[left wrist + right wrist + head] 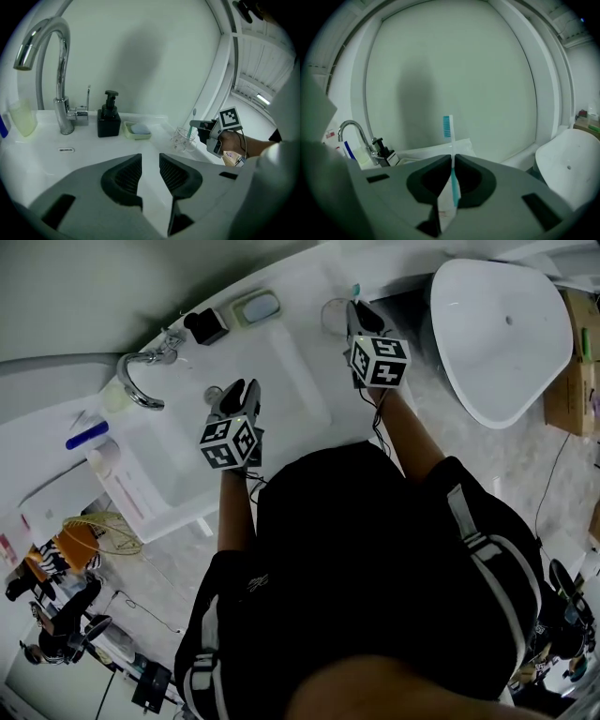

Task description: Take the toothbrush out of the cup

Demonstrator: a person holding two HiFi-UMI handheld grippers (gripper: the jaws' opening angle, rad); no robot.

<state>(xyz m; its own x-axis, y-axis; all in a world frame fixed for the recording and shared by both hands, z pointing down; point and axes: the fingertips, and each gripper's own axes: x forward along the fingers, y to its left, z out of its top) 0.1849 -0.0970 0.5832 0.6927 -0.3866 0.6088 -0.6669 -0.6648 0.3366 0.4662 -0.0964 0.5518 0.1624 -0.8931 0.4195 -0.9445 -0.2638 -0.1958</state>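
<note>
Toothbrush [454, 190], white with a teal handle and blue bristles, stands upright between the fingers of the right gripper [452, 157], which are pressed together on its handle so that the bristle head rises above them. In the left gripper view the toothbrush [190, 132] is held over the clear cup [182, 139], and its lower end looks to reach just inside the rim, though I cannot tell whether it touches the glass. The cup stands at the right end of the white worktop [93, 150], near the back edge and just to the right of a pale green soap dish [137, 130]. A black soap dispenser [108, 119] sits beside the dish toward the middle of the back edge, next to a chrome faucet [56, 79].

From the head view the right gripper [359, 310] reaches over the right end of the worktop [291, 296], beside the cup [334, 313], with the bristle tip of the toothbrush [355, 289] showing past it. The left gripper [239, 390] hangs over the sink basin [281, 381] near the front edge, well apart from the cup. Its fingers [125, 176] are spread, with only bare white surface in the gap between them. A white tub [502, 334] stands beyond the right end of the worktop.
</note>
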